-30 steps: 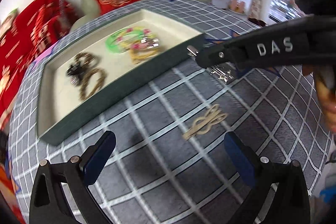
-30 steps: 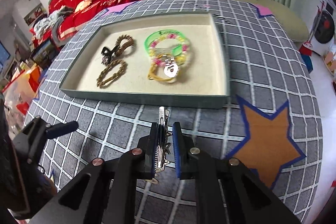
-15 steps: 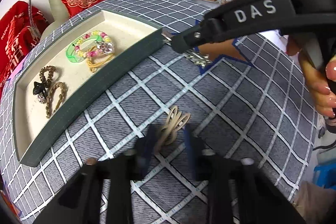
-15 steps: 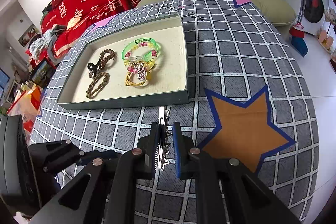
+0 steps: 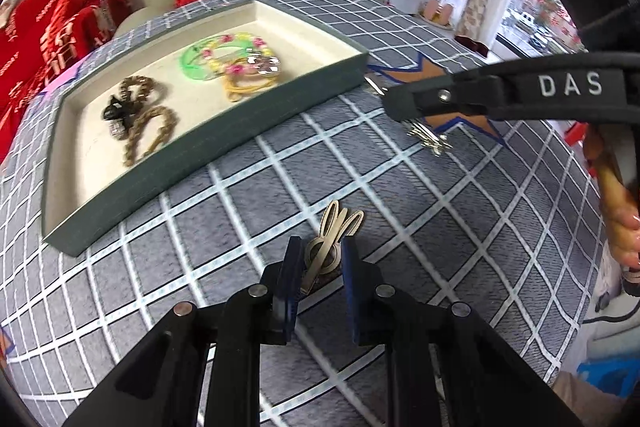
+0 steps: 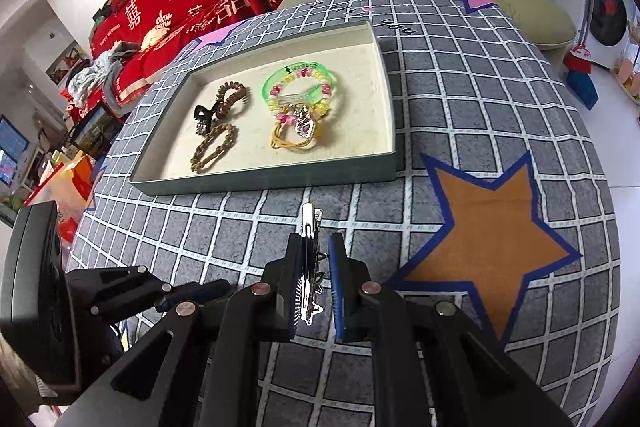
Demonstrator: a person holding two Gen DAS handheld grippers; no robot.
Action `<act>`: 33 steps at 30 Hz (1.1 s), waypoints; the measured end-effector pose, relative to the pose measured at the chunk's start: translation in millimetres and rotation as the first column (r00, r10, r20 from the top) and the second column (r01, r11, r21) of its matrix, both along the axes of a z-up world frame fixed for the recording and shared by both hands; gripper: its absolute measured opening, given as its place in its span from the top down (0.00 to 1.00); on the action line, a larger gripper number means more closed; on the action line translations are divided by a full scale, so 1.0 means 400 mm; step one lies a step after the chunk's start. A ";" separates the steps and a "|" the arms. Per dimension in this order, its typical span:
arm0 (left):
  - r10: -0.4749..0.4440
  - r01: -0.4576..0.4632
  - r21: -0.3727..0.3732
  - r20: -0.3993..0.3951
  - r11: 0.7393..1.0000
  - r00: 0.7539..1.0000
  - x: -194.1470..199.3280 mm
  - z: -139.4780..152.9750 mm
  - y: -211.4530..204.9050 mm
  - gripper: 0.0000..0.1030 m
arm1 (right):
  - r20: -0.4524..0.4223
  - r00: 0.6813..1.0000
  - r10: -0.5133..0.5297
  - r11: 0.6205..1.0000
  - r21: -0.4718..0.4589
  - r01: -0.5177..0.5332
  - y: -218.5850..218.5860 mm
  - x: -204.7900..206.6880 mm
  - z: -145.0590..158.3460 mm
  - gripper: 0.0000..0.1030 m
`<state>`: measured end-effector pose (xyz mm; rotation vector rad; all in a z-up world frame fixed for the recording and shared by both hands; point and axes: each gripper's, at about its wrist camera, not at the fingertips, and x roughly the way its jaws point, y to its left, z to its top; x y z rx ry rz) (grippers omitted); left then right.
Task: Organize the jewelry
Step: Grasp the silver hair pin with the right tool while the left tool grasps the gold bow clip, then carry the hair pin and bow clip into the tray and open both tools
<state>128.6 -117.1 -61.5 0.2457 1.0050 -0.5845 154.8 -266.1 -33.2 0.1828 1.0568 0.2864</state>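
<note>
the left gripper [image 5: 318, 269] has just been closing, and its blue pads now sit on either side of a beige hair clip [image 5: 334, 241] with two looped ends like rabbit ears; the clip lies on the grey checked tablecloth [image 5: 240, 227] and the pads look pressed against its near end, so the left gripper is grasping it. the looped ends stick out past the fingertips, pointing away from the camera.

the right gripper [image 6: 314, 267] is clenched on a silver metal hair clip [image 6: 308, 227] with a toothed edge, held edgewise against the left pad with its tip poking out beyond the fingers (the gap to the right pad is narrow, and whether that pad touches the clip is hard to tell). in the left wrist view the same gripper comes in from the right, the silver clip glinting under its tip, close to the near corner of the tray.

the green-walled tray [image 6: 264, 183] with a cream lining sits on the tablecloth beyond both grippers. inside it lie a green translucent bangle [image 6: 276, 83], a pink and yellow bead bracelet [image 6: 324, 99] overlapping it, a yellow hair tie [image 6: 292, 145] with a silver heart charm [image 6: 302, 125] on top, and to the left a black claw clip [image 6: 202, 113] touching two brown twisted hair ties [image 6: 212, 149]. an orange star [image 6: 488, 243] outlined in blue is printed on the cloth right of the right gripper.
</note>
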 end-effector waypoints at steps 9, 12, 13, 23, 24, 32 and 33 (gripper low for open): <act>0.086 -0.087 0.016 0.067 0.996 0.994 0.001 0.020 0.048 0.71 | -0.007 1.000 0.012 1.000 -0.006 -0.012 0.021 -0.006 0.004 0.86; 0.105 -0.106 0.007 0.079 0.994 0.991 -0.001 0.031 0.068 0.71 | -0.008 1.000 0.017 1.000 -0.004 -0.017 0.031 -0.009 0.009 0.86; 0.111 -0.112 0.004 0.082 0.994 0.990 0.002 0.035 0.073 0.71 | -0.007 1.000 0.018 1.000 -0.006 -0.019 0.035 -0.010 0.011 0.86; 0.160 -0.156 -0.040 0.114 0.987 0.980 0.032 0.082 0.119 0.71 | 0.010 0.999 0.038 0.999 -0.017 -0.038 0.071 0.007 0.043 0.86; 0.165 -0.161 -0.045 0.119 0.986 0.979 0.033 0.087 0.124 0.71 | 0.012 0.999 0.040 0.999 -0.015 -0.040 0.075 0.008 0.047 0.86; 0.197 -0.190 -0.053 0.162 0.980 0.967 0.058 0.132 0.146 0.71 | 0.044 0.997 0.063 0.998 -0.030 -0.061 0.098 0.030 0.089 0.86; 0.202 -0.195 -0.055 0.169 0.979 0.965 0.064 0.139 0.148 0.71 | 0.049 0.997 0.063 0.998 -0.033 -0.062 0.100 0.035 0.094 0.86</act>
